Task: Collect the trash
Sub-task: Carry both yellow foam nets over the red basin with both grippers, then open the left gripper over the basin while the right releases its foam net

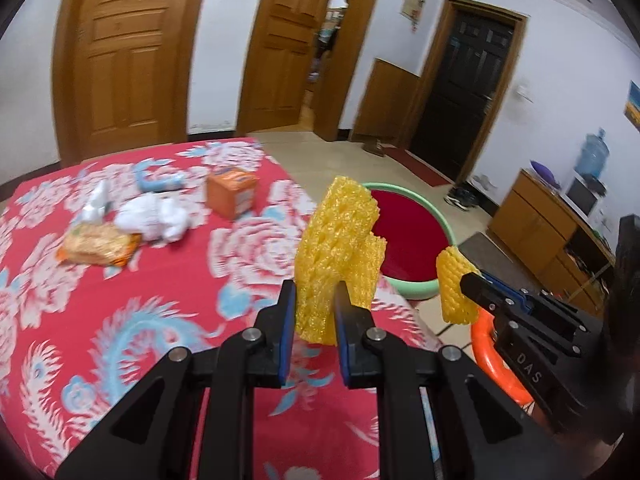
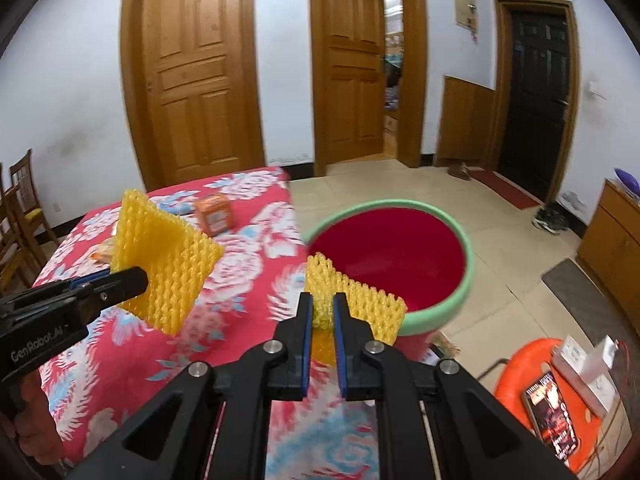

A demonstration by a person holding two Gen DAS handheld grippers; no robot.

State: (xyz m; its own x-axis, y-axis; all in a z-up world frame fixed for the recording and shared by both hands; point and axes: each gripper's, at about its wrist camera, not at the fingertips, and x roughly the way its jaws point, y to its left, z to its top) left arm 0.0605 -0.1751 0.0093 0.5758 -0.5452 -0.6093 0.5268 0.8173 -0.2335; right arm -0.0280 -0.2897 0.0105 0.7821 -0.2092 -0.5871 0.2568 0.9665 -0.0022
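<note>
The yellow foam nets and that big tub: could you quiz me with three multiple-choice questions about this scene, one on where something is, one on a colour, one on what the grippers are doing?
1. Where does the tub stand?
A. On the floor beside the table
B. On the table
C. On a chair

2. What colour is the small box on the table?
A. Purple
B. Orange
C. Black

3. What state are the two grippers in?
A. Both open and empty
B. Only one holds something
C. Each shut on a yellow foam net

Answers:
1 A, its green rim sits below the table edge, on the tiles.
2 B, it shows orange in both views.
3 C, the left gripper clamps the larger foam net, the right gripper the smaller foam net.
</note>
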